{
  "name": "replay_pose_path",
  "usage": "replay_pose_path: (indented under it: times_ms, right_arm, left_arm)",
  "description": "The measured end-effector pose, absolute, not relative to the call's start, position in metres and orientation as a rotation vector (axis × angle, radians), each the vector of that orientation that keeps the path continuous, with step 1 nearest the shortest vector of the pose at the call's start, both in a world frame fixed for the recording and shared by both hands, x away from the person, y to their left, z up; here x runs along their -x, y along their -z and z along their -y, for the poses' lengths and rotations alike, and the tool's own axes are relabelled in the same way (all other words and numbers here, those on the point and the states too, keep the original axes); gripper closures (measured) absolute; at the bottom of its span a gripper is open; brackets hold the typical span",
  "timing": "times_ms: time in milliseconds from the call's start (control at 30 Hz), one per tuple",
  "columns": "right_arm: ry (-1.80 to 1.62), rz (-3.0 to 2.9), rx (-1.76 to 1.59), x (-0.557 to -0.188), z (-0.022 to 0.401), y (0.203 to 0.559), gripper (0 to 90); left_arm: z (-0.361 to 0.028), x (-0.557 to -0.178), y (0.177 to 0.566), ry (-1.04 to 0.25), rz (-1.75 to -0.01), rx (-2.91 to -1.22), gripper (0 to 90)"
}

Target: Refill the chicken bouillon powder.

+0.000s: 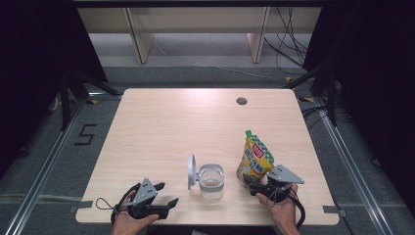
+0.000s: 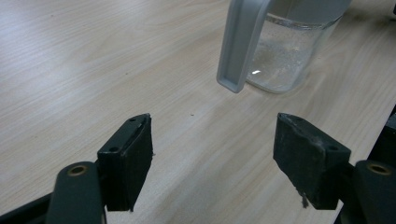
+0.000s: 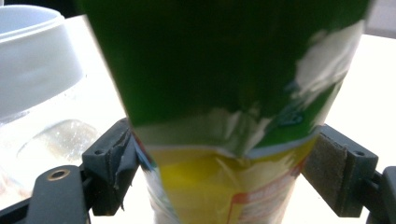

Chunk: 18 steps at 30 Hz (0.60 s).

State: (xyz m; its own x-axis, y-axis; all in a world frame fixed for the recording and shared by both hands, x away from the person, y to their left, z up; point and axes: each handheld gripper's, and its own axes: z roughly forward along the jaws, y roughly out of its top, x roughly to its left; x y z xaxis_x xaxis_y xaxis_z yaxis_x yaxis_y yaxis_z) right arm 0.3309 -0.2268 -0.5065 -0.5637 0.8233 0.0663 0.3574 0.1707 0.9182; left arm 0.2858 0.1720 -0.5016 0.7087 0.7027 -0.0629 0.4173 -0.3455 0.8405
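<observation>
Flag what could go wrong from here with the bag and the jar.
1. The right claw pinches the snack bag only at its lower end, so the tall bag may flop or slip.
2. The open jar stands beside the bag with nothing holding it; the left claw is open and empty, so a bump could shove it.

I see a pale matt wood-grain tabletop point(image 1: 161, 127), a clear glossy jar point(image 1: 211, 182) with grey plastic lid point(image 1: 191, 172), and a shiny foil-like pouch point(image 1: 254, 159).
</observation>
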Motion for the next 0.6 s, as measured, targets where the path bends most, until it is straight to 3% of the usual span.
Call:
replay_pose_path:
  times_ms: [600]
  right_arm:
    - [-1.374, -1.895, -1.092, -0.3409, 0.2209, 0.5125, 23.4]
  left_arm:
    - [-0.1704, -0.2866, 0.5023, -0.363, -0.860, -1.969, 28.1]
